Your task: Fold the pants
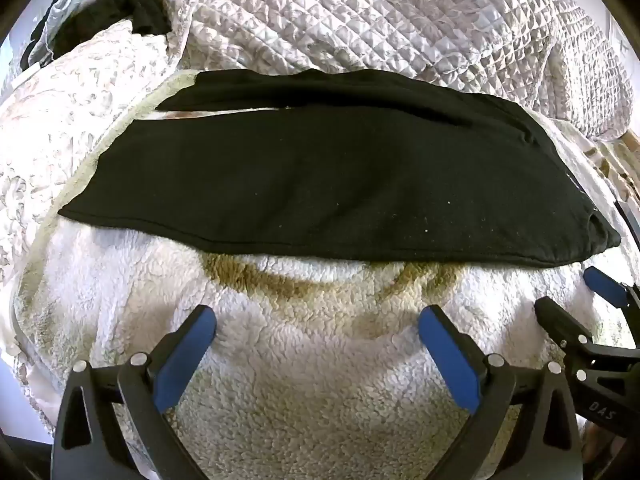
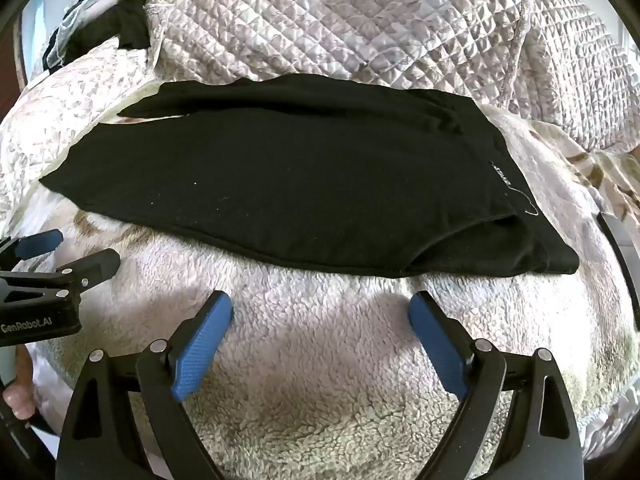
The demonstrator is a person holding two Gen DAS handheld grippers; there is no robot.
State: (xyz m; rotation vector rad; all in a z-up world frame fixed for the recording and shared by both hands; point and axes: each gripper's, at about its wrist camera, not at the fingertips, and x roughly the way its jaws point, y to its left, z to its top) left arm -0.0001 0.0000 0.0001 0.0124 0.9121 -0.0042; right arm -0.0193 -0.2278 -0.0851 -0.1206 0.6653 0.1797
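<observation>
Black pants (image 1: 320, 184) lie flat on a white fleece blanket (image 1: 304, 360), folded lengthwise with one leg on the other, waistband at the right, leg ends at the left. They also show in the right wrist view (image 2: 304, 176), with a small white logo near the waistband. My left gripper (image 1: 318, 320) is open and empty, hovering over the blanket just short of the pants' near edge. My right gripper (image 2: 322, 306) is open and empty, also just short of the near edge. Each gripper shows at the side of the other's view: the right one (image 1: 576, 292), the left one (image 2: 80, 250).
A quilted grey-white bedspread (image 1: 400, 24) is bunched behind the pants. A patterned white cover (image 1: 80, 112) lies at the left. Dark clothes (image 1: 100, 12) are piled at the far left corner. A dark curved edge (image 2: 624, 248) shows at the right.
</observation>
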